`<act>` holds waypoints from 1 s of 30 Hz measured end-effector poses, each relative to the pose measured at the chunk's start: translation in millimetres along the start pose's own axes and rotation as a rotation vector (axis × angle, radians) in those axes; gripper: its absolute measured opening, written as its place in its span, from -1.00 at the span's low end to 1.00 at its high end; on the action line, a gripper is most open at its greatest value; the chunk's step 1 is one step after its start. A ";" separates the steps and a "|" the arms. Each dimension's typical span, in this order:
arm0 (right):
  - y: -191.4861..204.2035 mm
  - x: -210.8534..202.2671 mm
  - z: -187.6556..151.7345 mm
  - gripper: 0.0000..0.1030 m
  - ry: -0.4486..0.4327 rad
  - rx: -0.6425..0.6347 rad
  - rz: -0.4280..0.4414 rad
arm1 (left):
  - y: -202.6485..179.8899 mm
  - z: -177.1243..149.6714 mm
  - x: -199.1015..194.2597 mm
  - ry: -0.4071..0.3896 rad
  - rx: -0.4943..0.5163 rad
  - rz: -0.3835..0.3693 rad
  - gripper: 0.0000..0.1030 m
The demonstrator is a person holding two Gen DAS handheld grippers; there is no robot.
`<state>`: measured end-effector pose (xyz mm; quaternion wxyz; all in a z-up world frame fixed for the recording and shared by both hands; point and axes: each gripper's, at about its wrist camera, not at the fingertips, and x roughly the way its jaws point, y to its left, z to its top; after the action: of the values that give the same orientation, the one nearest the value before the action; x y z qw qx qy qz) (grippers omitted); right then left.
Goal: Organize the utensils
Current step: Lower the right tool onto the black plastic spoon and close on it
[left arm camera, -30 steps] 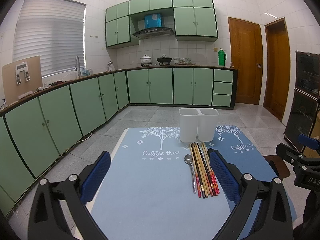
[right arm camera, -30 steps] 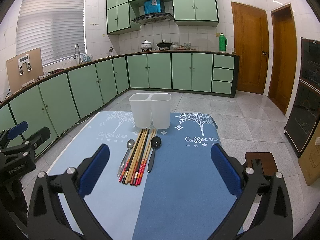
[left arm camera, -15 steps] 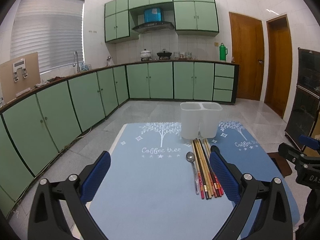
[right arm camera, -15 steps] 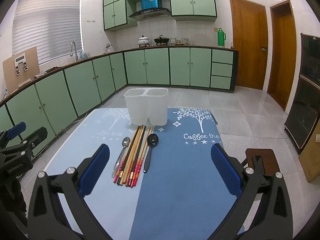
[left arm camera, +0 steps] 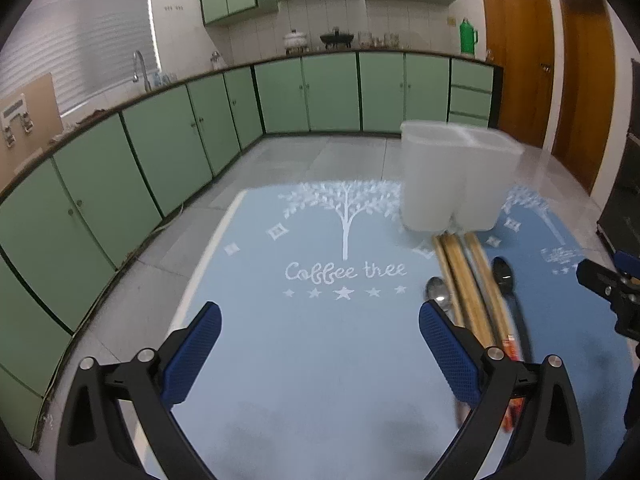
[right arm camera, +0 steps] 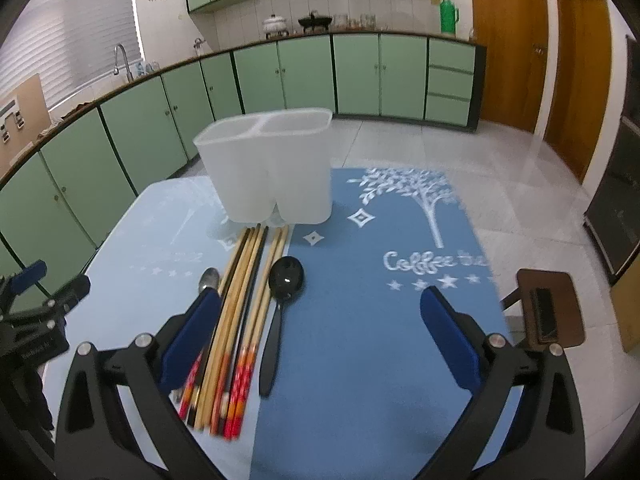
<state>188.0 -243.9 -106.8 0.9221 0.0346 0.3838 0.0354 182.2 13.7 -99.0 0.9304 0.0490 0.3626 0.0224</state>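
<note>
Both the left gripper (left arm camera: 320,354) and the right gripper (right arm camera: 322,328) are spread wide and hold nothing. The bundled wooden chopsticks (right arm camera: 240,312) lie touching, so a grasp could scatter them or tip the light white two-compartment plastic holder (right arm camera: 268,168).

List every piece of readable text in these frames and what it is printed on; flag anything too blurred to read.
"Coffee tree": white script on the blue table mat, under the tree drawing, in the left wrist view.
"Coffee": the same print again on the darker half of the mat in the right wrist view; its second word is smeared.
White lettering on the left gripper's black body in the right wrist view: too blurred to read.
Nothing else legible.
</note>
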 end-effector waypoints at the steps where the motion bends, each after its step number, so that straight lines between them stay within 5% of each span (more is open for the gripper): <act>1: 0.1 11.0 1.5 0.85 0.014 0.003 0.003 | 0.2 -1.4 7.8 0.013 0.000 0.001 0.88; 11: 8.8 82.8 7.2 0.43 0.124 0.018 0.045 | 7.2 -9.3 57.2 0.104 -0.027 -0.003 0.86; 22: 17.2 103.2 4.5 -0.03 0.166 0.036 0.072 | 4.3 -5.9 65.3 0.110 -0.026 -0.016 0.86; 25: 17.1 102.7 5.5 -0.34 0.174 0.046 0.103 | 0.5 -5.0 67.0 0.111 -0.014 -0.019 0.86; 30: 14.4 98.2 4.6 -0.34 0.176 0.028 0.123 | -7.9 -4.6 69.5 0.120 -0.005 -0.041 0.87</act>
<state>259.7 -220.7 -171.5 0.8802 0.0675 0.4611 0.0897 230.4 11.6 -150.0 0.9073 0.0379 0.4186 0.0068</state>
